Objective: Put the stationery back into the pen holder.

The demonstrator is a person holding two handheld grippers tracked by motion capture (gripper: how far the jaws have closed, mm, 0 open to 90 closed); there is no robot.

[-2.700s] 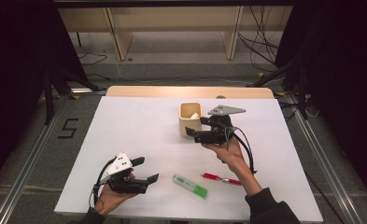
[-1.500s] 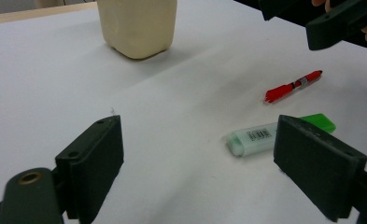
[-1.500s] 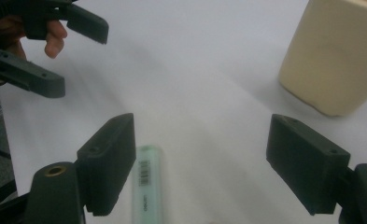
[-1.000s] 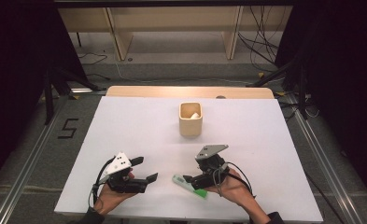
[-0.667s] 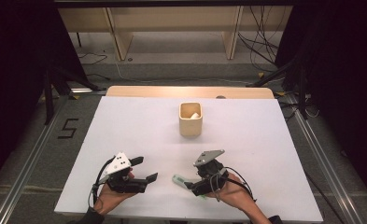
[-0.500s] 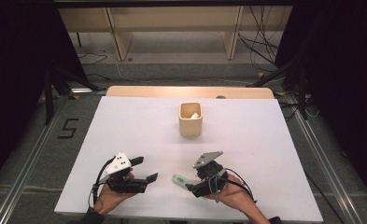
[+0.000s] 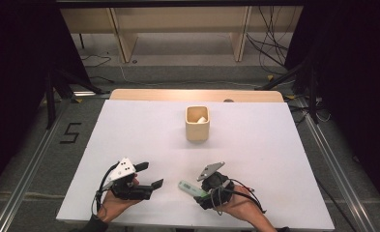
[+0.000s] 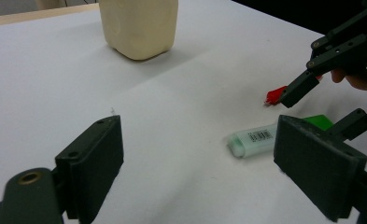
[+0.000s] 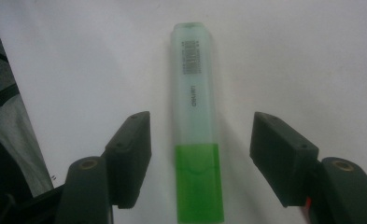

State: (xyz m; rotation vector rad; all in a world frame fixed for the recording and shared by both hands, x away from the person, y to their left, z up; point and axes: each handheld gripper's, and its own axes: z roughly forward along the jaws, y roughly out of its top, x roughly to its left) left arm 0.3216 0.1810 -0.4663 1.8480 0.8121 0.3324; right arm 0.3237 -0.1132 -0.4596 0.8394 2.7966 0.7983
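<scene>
The right gripper (image 9: 197, 156) has its jaws about the highlighter (image 9: 195, 121); they have just been closing, yet gaps remain on both sides and nothing is gripped. A second ago it was still coming down over the highlighter, which lies flat on the table (image 7: 129, 125) near the front edge, so the pickup looks close. The left gripper (image 7: 146, 175) rests wide open and empty, with the cup (image 7: 197, 123) well beyond.

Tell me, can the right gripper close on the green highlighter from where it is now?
Probably yes. The right gripper straddles the green highlighter, which lies flat on the white table between its jaws. The jaws have just been closing, with gaps left on both sides and nothing else between them.
</scene>
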